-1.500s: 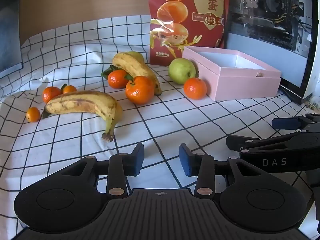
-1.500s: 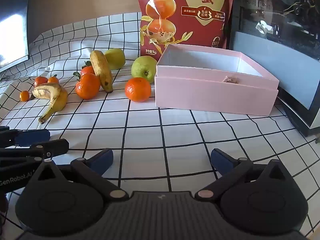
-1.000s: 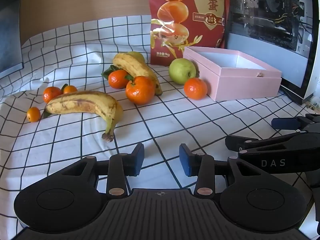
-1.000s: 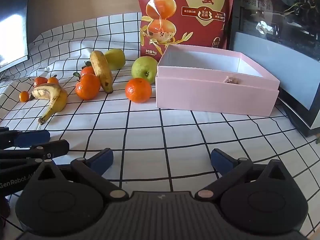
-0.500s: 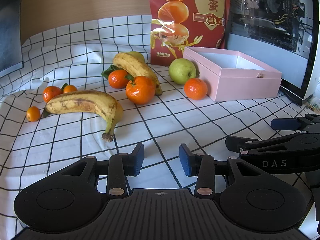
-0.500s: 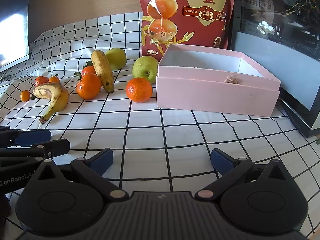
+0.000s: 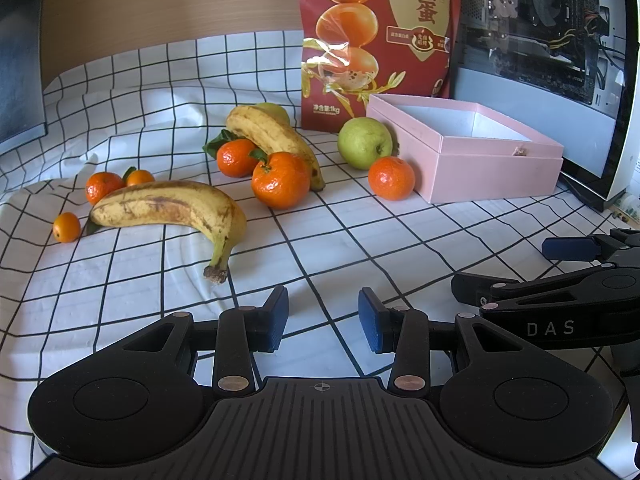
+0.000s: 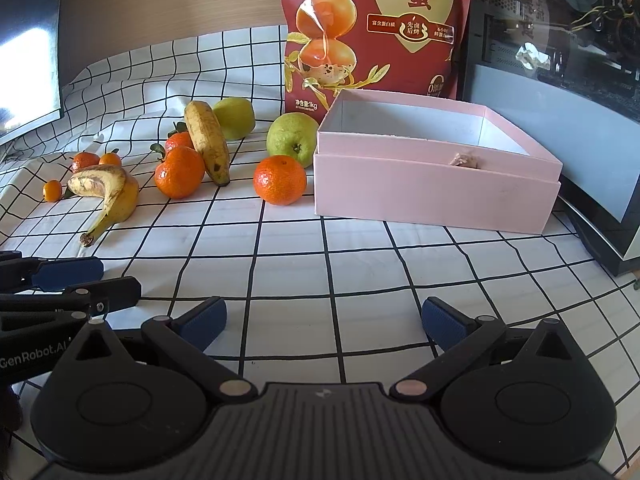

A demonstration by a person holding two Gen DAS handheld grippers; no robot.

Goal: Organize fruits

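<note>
Fruit lies scattered on a checked cloth. A spotted banana lies nearest my left gripper, which is open and empty above the cloth. Behind it are a second banana, several mandarins such as one and another, and a green apple. An open pink box stands at the right, nothing but a small scrap on its rim. My right gripper hangs wide open and empty, short of the box. Another green apple sits behind the far banana.
A red snack bag stands behind the box. A computer case with a glass panel is at the right, and a dark screen at the far left. Bare cloth lies between the grippers and the fruit.
</note>
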